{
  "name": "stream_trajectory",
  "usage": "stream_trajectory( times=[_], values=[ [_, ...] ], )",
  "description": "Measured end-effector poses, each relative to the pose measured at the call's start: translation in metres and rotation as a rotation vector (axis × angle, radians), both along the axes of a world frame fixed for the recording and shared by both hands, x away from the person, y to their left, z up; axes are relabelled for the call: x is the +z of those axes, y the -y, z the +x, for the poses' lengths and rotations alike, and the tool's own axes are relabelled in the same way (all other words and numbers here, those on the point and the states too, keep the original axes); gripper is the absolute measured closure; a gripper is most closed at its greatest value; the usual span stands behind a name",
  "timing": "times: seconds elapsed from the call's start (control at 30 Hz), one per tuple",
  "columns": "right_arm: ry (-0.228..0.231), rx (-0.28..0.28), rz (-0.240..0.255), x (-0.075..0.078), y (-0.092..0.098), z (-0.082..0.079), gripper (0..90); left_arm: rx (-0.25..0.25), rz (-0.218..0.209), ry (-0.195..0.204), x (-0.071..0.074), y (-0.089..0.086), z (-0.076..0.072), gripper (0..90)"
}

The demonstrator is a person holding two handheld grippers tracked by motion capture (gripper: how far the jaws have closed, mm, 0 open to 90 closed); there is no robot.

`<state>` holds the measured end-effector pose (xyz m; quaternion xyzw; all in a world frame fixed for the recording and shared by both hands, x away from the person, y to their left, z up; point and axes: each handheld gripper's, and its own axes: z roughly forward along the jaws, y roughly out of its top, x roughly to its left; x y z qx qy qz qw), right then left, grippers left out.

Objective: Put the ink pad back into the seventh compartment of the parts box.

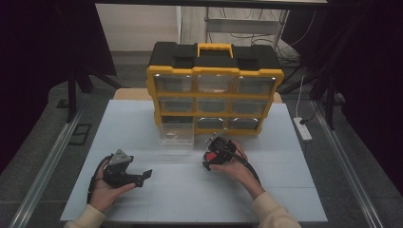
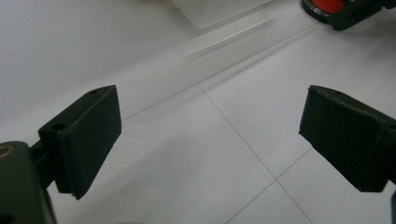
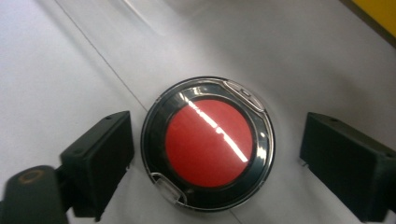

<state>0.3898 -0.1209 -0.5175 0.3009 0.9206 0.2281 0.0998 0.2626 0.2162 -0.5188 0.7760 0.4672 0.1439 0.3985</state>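
Right gripper view: a round red-topped case (image 3: pixel 208 143) with a black ring and clear plastic shell lies flat on the white table (image 3: pixel 56 70), between the jaws of the right gripper (image 3: pixel 215 161). One pad (image 3: pixel 100 161) stands at 9 o'clock almost against the rim, the other at 3 o'clock apart from it, so the case is bracketed, not yet pinched. High view: the case sits at 6 o'clock of the yellow organiser (image 1: pixel 215 90), with a pulled-out clear drawer (image 1: pixel 177 134) at 10 o'clock of the right gripper. The left gripper (image 2: pixel 210 140) rests spread wide, holding nothing. Judged light, rigid and glossy (likely slippery); grip across the rim's widest line, clear of the small tabs.
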Motion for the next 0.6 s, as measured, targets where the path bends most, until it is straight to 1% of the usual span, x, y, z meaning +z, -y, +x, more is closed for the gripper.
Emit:
stream_trajectory(
  times=[0.07, 0.13, 0.2, 0.23, 0.6],
  values=[
    [-0.019, -0.004, 0.002, 0.0014, -0.0004, 0.0002, 16.8, 0.001, 0.0, 0.0, 0.0, -0.0001, 0.0, 6.5],
    [-0.024, -0.007, 0.005, 0.002, 0.0, 0.0005, 19.6, 0.0, 0.001, -0.001, -0.0001, 0.0, 0.0, 6.5],
    [-0.021, -0.007, 0.008, 0.0034, 0.0004, 0.0004, 26.3, -0.001, 0.002, -0.002, 0.0, 0.0001, -0.0001, 6.5],
    [-0.018, 0.006, 0.011, 0.0039, 0.0007, 0.0006, 29.3, -0.001, 0.002, -0.001, 0.0001, 0.0001, -0.0002, 6.5],
    [-0.011, 0.003, 0.01, 0.0047, 0.0004, 0.0, 29.9, 0.003, 0.001, -0.002, 0.0002, -0.0001, 0.0, 6.5]
  ],
)
